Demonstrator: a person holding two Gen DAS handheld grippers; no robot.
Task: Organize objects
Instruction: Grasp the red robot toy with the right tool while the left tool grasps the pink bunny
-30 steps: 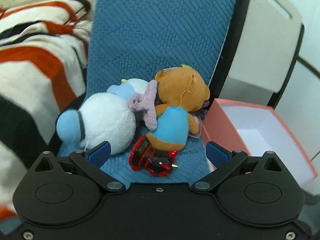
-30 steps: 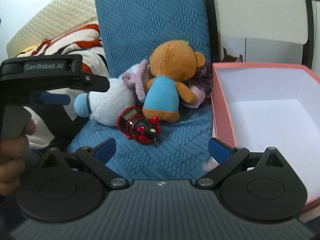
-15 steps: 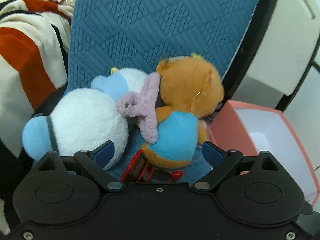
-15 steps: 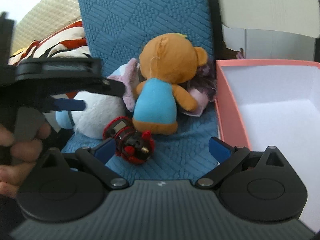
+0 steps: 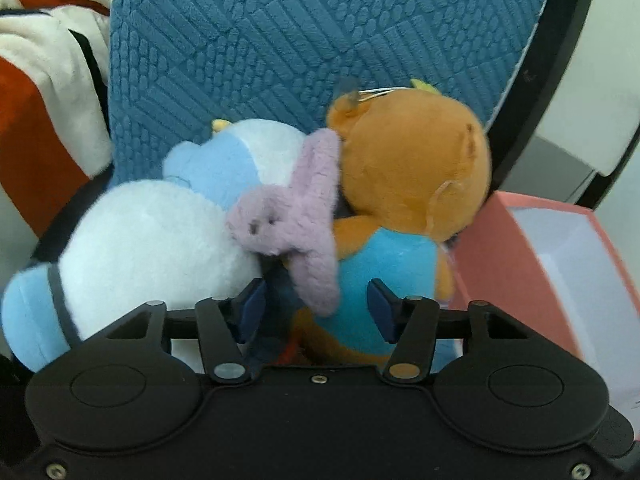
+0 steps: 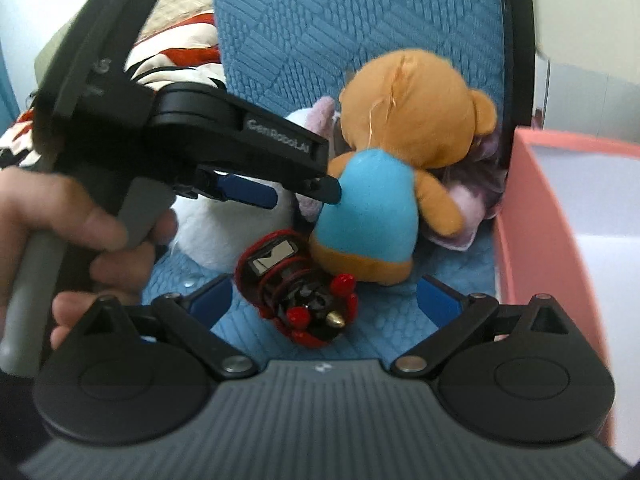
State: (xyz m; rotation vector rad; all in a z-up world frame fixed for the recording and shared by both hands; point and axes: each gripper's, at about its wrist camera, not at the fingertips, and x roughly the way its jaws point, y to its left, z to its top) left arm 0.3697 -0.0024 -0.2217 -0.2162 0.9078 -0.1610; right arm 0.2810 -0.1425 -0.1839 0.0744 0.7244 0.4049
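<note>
Closing over the lilac bunny plush [image 5: 280, 224] on the blue chair seat [image 6: 392, 320], the left tongs [image 5: 316, 306] are narrowing without pinching yet; the right tongs [image 6: 324, 300] are hanging spread around the red toy [image 6: 296, 284], beside the pink box [image 6: 520, 216].

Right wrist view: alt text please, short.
The open right gripper hovers over a red and black toy on a blue seat, beside a brown teddy bear. The left gripper reaches toward the bear; a pink box stands at right.

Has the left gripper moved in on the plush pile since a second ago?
Yes. The left gripper has moved closer to the bear on the blue cushion, and its jaws have just been closing, with the pink plush limb between them.
</note>
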